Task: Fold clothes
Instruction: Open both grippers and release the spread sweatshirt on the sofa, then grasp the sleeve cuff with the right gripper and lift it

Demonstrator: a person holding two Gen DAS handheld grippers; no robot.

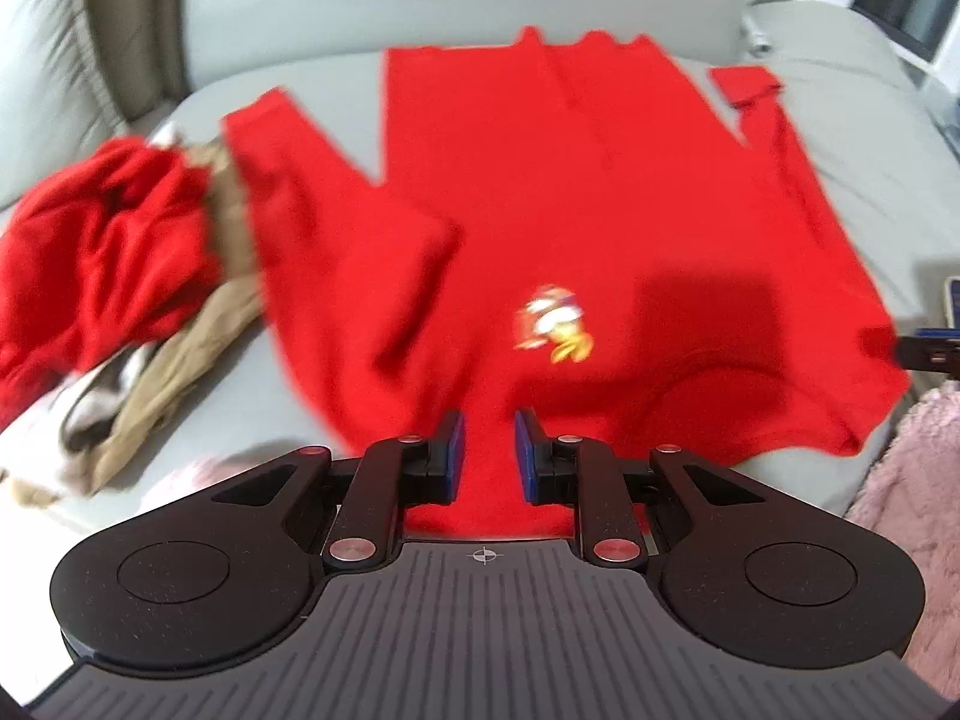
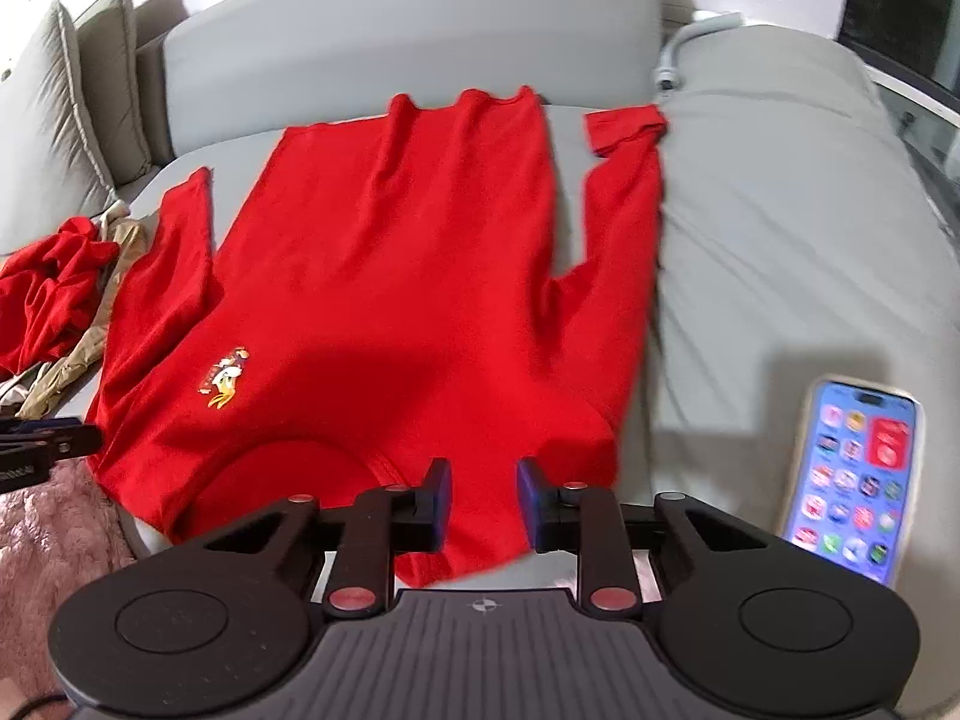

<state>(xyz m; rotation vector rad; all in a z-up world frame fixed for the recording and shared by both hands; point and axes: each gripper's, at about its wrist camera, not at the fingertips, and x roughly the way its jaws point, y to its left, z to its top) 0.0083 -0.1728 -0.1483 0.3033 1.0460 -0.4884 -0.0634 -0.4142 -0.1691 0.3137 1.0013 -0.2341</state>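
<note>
Right of the shirt [image 2: 384,276], only our right view shows a phone [image 2: 855,474]; both the left gripper [image 1: 487,456] and the right gripper [image 2: 483,501] hang released.

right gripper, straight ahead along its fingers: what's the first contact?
Most likely the red shirt: its near shoulder lies under the open right gripper. Depth is unclear. The phone sits off to the side.

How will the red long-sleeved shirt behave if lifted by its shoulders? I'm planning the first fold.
The red shirt will likely sag: it lies flat with soft wrinkles on the grey sofa cushion. Its sleeves would probably dangle and swing. It looks thin, so probably light.
</note>
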